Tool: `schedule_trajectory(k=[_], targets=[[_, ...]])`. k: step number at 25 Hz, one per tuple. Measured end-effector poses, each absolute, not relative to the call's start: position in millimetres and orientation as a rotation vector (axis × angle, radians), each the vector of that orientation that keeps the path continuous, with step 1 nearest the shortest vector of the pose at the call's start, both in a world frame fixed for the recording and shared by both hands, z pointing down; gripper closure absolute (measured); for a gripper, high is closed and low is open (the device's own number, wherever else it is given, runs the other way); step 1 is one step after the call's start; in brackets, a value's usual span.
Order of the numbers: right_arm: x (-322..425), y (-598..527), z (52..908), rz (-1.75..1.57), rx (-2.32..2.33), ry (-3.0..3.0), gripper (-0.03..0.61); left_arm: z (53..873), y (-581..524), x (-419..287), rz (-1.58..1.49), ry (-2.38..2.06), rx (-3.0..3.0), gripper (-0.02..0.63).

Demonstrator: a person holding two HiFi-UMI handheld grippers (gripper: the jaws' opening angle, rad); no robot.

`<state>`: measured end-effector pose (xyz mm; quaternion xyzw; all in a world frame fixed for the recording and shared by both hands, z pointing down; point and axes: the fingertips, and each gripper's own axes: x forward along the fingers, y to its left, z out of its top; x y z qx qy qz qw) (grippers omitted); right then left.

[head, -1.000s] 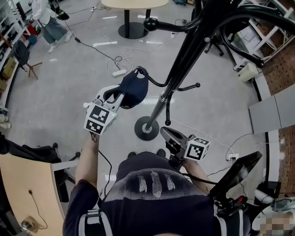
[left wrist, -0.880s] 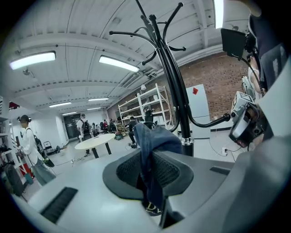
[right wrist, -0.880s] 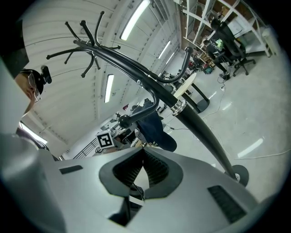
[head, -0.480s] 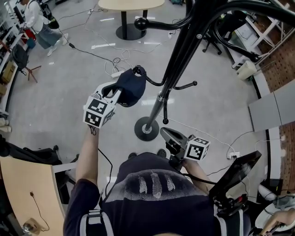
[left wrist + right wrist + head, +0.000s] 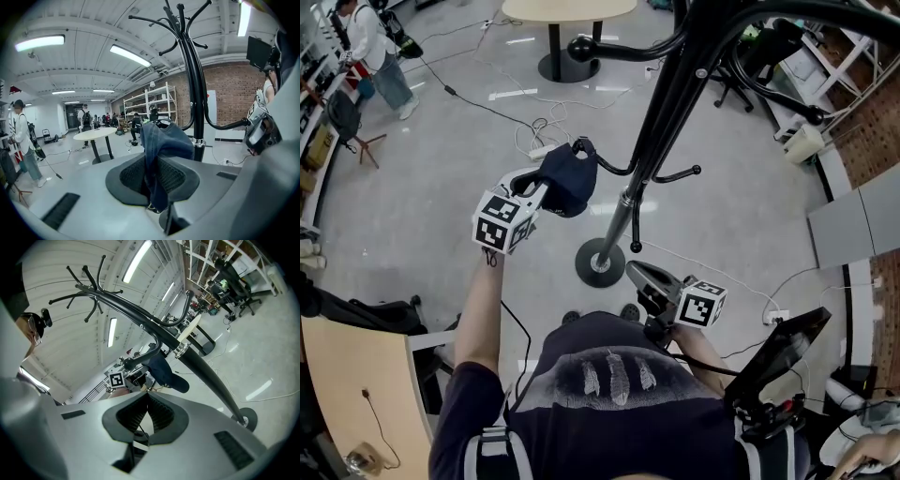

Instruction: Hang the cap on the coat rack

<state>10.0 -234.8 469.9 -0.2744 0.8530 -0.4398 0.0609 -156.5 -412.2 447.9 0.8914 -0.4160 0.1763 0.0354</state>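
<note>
A navy cap [image 5: 567,178] hangs from my left gripper [image 5: 546,192], which is shut on its cloth. In the left gripper view the blue fabric [image 5: 164,140] is pinched between the pads [image 5: 136,176]. The cap lies against the knobbed tip of a low hook [image 5: 582,146] of the black coat rack [image 5: 661,122]; whether it sits over the knob I cannot tell. My right gripper [image 5: 639,274] stays low by the person's body, near the rack's base [image 5: 598,262], shut with nothing in it. In the right gripper view its jaws [image 5: 147,401] touch; beyond them are the cap [image 5: 165,372] and rack pole [image 5: 206,371].
A round table [image 5: 567,9] stands far ahead. Cables and a power strip [image 5: 542,148] lie on the floor behind the cap. An office chair [image 5: 769,56] is at the top right, a wooden desk [image 5: 347,375] at the lower left. A person [image 5: 370,47] walks at the far left.
The left gripper and cap have shifted slightly up and left, staying by the hook's tip. The right gripper has not moved. The far person has walked further left.
</note>
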Motion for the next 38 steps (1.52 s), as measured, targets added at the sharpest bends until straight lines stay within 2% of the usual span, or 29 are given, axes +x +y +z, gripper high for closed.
schedule_trajectory(k=[38], targets=[[13.8,-236.0,468.4,-1.323,-0.854,2.561,0.573,474.8,-413.3,-126.6,0.584,-1.18,2.719,0.548]])
